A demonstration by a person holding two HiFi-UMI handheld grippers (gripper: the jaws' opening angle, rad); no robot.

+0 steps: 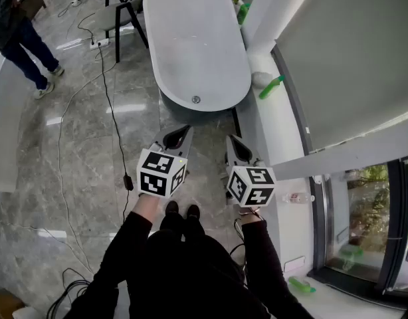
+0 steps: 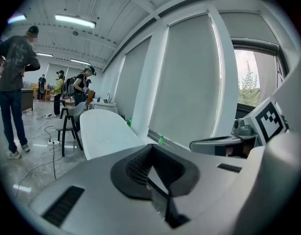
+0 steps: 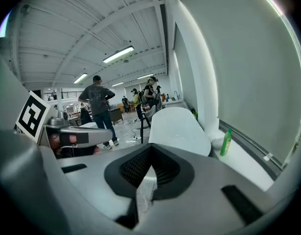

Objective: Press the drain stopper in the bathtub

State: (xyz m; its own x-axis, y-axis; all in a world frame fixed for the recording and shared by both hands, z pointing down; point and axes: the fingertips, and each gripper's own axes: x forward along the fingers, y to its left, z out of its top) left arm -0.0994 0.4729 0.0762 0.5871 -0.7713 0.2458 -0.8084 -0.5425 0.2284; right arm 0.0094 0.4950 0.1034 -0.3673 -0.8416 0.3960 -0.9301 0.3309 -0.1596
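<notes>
Standing short of the white bathtub point(image 1: 191, 38), the person holds the left gripper point(image 1: 180, 133) and the right gripper point(image 1: 234, 145) side by side above the grey floor point(image 1: 78, 151), each with its jaws pressed together on nothing. The drain stopper point(image 1: 196, 100) sits in the tub's bottom at the near end, well apart from both grippers. A green bottle point(image 1: 271, 87) lies on the white ledge point(image 1: 277, 131) right of the tub.

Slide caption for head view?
Left hand-held gripper and right hand-held gripper, shut, empty, short of the bathtub and its drain stopper.
</notes>
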